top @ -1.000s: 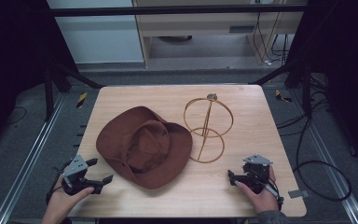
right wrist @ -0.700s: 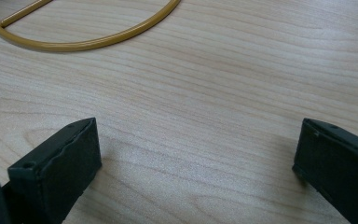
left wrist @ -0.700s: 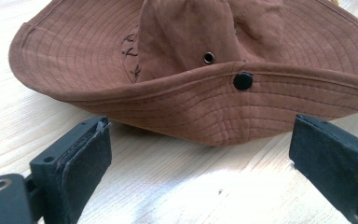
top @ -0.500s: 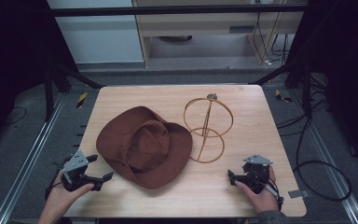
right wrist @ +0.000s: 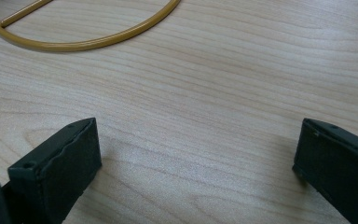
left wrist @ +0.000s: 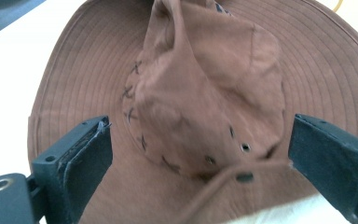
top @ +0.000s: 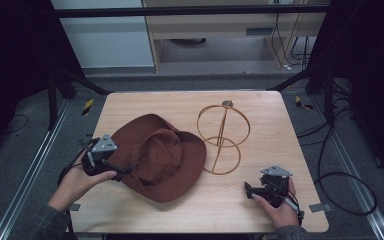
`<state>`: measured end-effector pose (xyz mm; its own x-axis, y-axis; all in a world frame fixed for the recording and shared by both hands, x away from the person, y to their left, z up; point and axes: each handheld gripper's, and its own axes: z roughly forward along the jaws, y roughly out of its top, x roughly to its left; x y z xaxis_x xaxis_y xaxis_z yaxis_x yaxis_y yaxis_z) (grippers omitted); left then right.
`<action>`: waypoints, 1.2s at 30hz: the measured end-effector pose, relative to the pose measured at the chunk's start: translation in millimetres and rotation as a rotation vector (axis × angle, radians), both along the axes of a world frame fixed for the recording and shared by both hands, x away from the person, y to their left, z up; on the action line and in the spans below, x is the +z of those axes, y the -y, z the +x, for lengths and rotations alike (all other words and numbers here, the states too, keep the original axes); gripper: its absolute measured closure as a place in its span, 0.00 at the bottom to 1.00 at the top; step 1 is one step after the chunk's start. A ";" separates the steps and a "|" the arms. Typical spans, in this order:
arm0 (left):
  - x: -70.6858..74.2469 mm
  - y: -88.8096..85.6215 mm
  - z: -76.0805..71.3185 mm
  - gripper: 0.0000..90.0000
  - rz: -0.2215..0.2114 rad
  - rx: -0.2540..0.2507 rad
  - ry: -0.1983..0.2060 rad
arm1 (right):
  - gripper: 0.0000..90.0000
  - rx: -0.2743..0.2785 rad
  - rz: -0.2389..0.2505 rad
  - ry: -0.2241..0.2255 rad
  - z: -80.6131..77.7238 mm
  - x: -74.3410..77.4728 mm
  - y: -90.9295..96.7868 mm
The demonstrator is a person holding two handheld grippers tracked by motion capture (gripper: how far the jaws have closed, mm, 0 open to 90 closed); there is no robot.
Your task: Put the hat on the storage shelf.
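Observation:
A brown wide-brimmed hat (top: 160, 157) lies crown up on the wooden table (top: 170, 102), left of centre. Its stitched crown (left wrist: 205, 93) sits close ahead in the left gripper view. My left gripper (top: 124, 171) is at the hat's near-left brim, open, with its jaws spread wide over brim and crown (left wrist: 200, 172). A gold wire hat stand (top: 223, 137) stands just right of the hat. My right gripper (top: 248, 190) rests near the table's front right, open over bare wood (right wrist: 196, 163). The stand's base ring (right wrist: 88, 44) curves a little ahead of it.
Metal rails run along both sides of the table on the grey floor. Cables (top: 340, 180) trail on the floor at the right. A cabinet (top: 215, 30) and a white panel stand beyond the far edge.
My left gripper has moved from the front-left corner forward and right, up to the hat's brim. The right gripper, hat and stand have stayed put.

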<state>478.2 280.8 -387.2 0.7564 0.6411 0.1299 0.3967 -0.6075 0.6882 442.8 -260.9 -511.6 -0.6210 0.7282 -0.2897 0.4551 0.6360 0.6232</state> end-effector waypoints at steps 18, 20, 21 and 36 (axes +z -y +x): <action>9.1 56.9 66.8 0.08 0.117 -0.019 -0.104 | 0.01 0.000 0.001 0.000 0.0 0.0 0.1; 11.0 59.0 70.7 0.08 0.121 -0.015 -0.105 | 0.01 0.000 0.000 0.000 0.0 0.0 0.1; 11.6 59.7 72.7 0.08 0.123 -0.012 -0.107 | 0.01 0.000 0.001 0.000 0.0 0.0 0.1; -5.8 76.1 96.5 0.19 0.107 -0.003 -0.190 | 0.01 0.000 0.001 0.000 0.0 0.0 0.0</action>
<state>574.7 204.7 -393.0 0.7754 0.6293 0.0521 0.5116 -0.6744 0.5325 442.8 -260.9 -511.7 -0.6209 0.7285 -0.2893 0.4550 0.6355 0.6238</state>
